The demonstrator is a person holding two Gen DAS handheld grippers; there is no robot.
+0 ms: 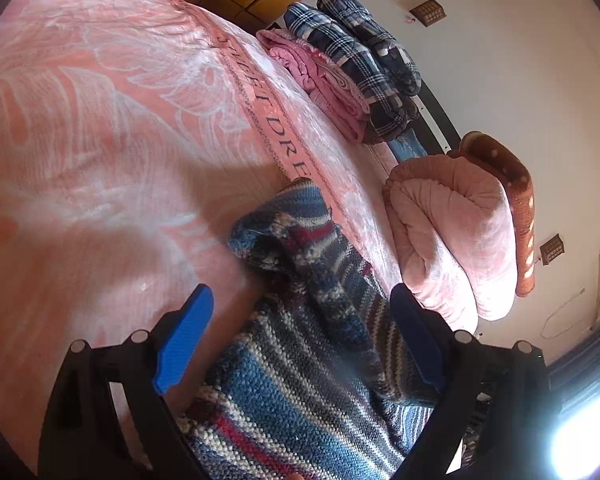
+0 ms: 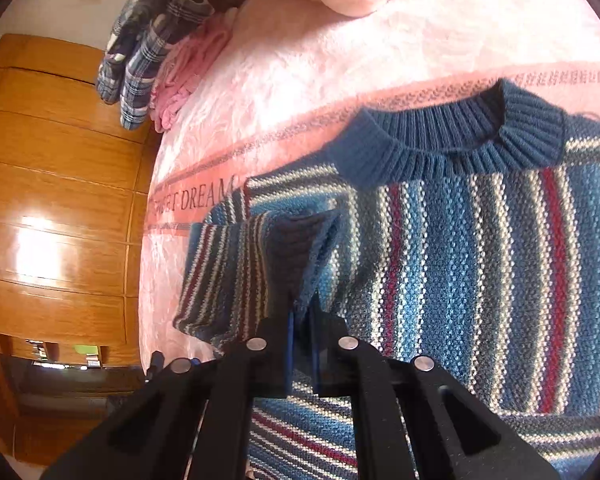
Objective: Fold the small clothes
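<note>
A small knitted sweater (image 1: 284,392) with blue, white and red stripes lies on the pink bedspread (image 1: 100,140). In the left wrist view my left gripper (image 1: 300,296) is open, its blue pads (image 1: 184,340) wide apart on either side of a bunched part of the sweater. The right wrist view shows the sweater (image 2: 480,248) flat, with its blue ribbed collar (image 2: 440,148) at the top. There my right gripper (image 2: 302,316) is shut on a raised fold of the sweater's sleeve (image 2: 236,272) at the left side.
A stack of folded plaid and pink clothes (image 1: 340,68) sits at the far end of the bed, also seen as the plaid stack (image 2: 148,48). A rolled pink blanket (image 1: 452,236) lies near the sweater. A wooden wardrobe (image 2: 60,200) stands beside the bed.
</note>
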